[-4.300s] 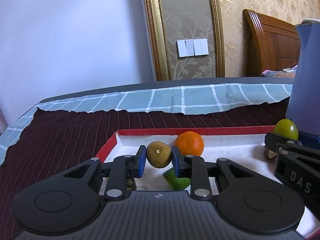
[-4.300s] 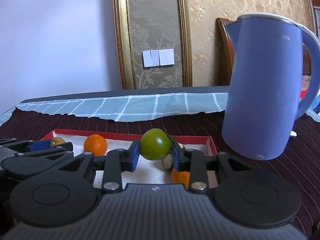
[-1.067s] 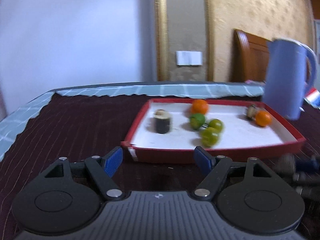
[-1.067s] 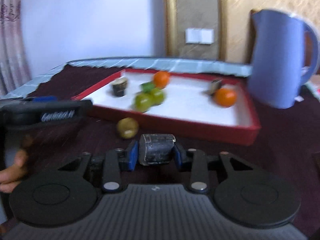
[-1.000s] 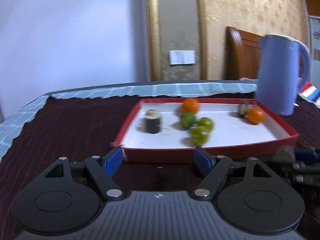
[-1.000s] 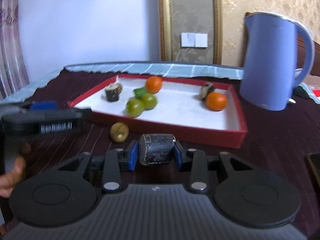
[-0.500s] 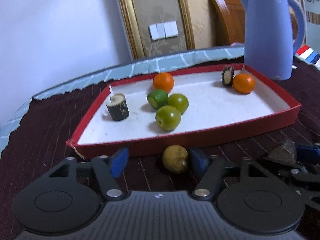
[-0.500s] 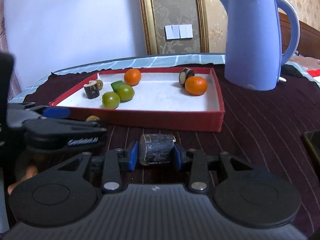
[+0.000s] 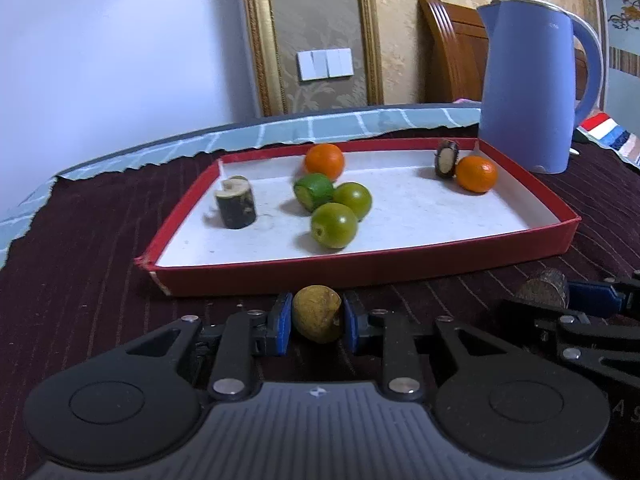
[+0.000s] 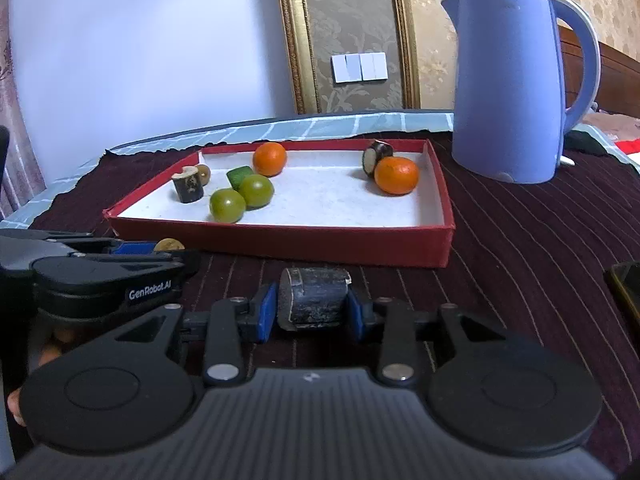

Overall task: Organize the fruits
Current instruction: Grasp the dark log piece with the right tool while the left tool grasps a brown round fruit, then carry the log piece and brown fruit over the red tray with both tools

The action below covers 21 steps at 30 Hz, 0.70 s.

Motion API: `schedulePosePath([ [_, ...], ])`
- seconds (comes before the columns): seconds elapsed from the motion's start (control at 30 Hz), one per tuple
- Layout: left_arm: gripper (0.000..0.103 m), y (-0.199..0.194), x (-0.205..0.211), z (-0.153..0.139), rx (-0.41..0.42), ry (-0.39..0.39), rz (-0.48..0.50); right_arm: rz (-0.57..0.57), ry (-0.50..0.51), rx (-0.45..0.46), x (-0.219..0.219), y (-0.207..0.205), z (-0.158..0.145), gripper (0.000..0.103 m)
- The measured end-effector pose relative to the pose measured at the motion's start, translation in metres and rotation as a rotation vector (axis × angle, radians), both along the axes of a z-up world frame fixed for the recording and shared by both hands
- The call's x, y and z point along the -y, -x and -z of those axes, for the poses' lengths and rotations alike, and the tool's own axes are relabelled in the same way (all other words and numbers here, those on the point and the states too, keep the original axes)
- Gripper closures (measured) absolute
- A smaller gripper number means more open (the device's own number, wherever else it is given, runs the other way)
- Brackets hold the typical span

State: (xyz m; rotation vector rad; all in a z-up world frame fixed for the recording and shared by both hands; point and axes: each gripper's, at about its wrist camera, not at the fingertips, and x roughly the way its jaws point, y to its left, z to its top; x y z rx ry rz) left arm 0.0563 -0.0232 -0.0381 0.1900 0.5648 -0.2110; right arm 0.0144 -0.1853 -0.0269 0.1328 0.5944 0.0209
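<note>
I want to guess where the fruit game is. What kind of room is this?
Probably a bedroom at home. A carved wooden headboard stands by patterned wallpaper, with light switches on the wall and a blue electric kettle on the cloth-covered table.

Phone-like dark object (image 10: 628, 288) cut off at edge.

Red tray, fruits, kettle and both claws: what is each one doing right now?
Red tray: on the dark cloth, open top, fruit inside.
Two oranges: in the tray, apart.
Two green fruits: in the tray, touching.
Brownish fruit: outside the tray, pinched by the left claw.
Dark stubby piece: outside the tray, on its side, pinched by the right claw.
Blue kettle: upright beside the tray, lid closed.
</note>
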Motion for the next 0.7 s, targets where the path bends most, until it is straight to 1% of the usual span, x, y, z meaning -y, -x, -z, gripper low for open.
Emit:
schedulePosePath([
  [0.13, 0.077, 0.002, -0.006, -0.003, 0.012, -0.013, -0.035, -0.008, 0.011, 0.008, -0.005, 0.0, -0.004, 0.068],
  [0.37, 0.077, 0.0, -0.019, -0.014, 0.029, -0.004, -0.095, -0.018, 0.024, 0.04, -0.014, -0.003, -0.016, 0.069],
  [0.7, 0.077, -0.006, -0.018, -0.02, 0.039, -0.008, -0.116, -0.025, 0.048, 0.081, -0.019, -0.013, -0.031, 0.069],
])
